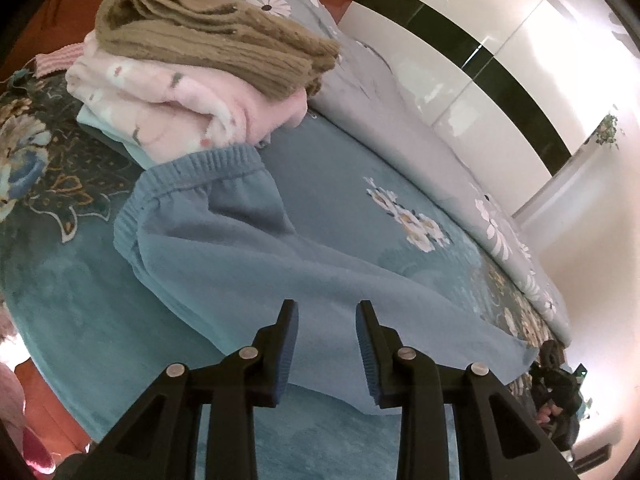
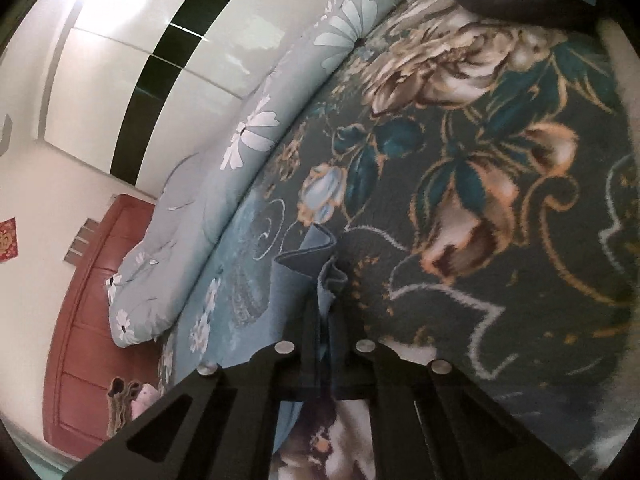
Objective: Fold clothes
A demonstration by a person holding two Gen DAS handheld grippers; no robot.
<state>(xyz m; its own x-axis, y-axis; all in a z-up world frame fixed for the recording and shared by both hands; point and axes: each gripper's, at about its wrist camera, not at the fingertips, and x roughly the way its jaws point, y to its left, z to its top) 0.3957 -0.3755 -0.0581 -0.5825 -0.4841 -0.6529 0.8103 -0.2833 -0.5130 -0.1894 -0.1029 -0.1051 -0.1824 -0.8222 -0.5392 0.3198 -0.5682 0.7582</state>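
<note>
A blue knit garment (image 1: 256, 248) with a ribbed waistband lies spread on the teal floral bedspread (image 1: 60, 280). My left gripper (image 1: 327, 312) is open, its fingers just above the garment's near part, holding nothing. My right gripper (image 2: 323, 308) is shut on a bunched edge of the blue garment (image 2: 308, 256), which stands up between the fingers over the dark floral part of the bedspread (image 2: 480, 200).
A stack of folded clothes, brown knit (image 1: 216, 44) on pink floral fleece (image 1: 180, 104), sits behind the garment. A grey daisy-print duvet (image 1: 400, 120) runs along the far side, also in the right wrist view (image 2: 248, 152). A white wardrobe (image 1: 480, 40) and a red headboard (image 2: 88, 320) stand beyond.
</note>
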